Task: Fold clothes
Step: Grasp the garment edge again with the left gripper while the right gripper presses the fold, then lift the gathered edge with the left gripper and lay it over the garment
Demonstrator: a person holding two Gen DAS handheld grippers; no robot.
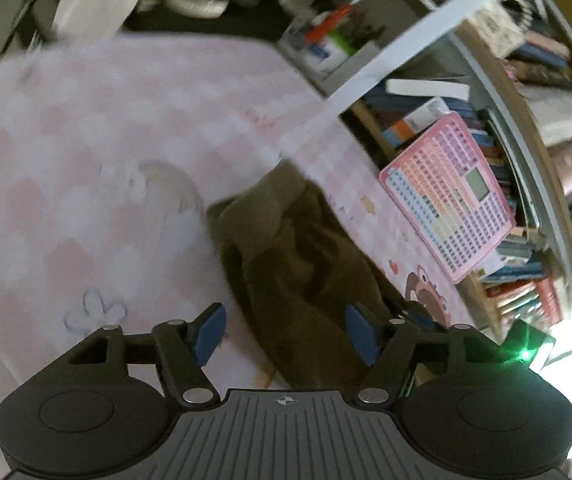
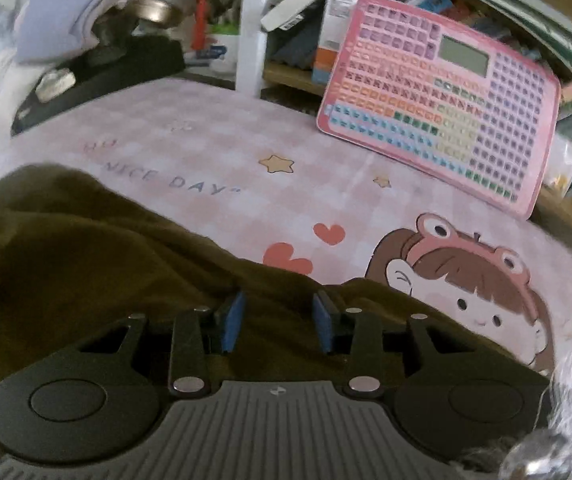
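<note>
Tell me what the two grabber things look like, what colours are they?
Both look alike. The left gripper has a grey ribbed body with a tiny crosshair mark, two round black discs at its sides, black linkage arms with silver pins, and blue pads on the fingers. A green light glows near its right edge. The right gripper has the same grey ribs, black discs, silver pins and blue pads.

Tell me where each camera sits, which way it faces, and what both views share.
Left wrist: rides the left gripper, above the pink mat, looking down past open blue pads at the crumpled olive garment; only gripper hardware shows.
Right wrist: rides the right gripper, low over the olive garment, facing the pink keypad board and cluttered shelves; open jaws show.
Shared: garment, mat, pink keypad board.
</note>
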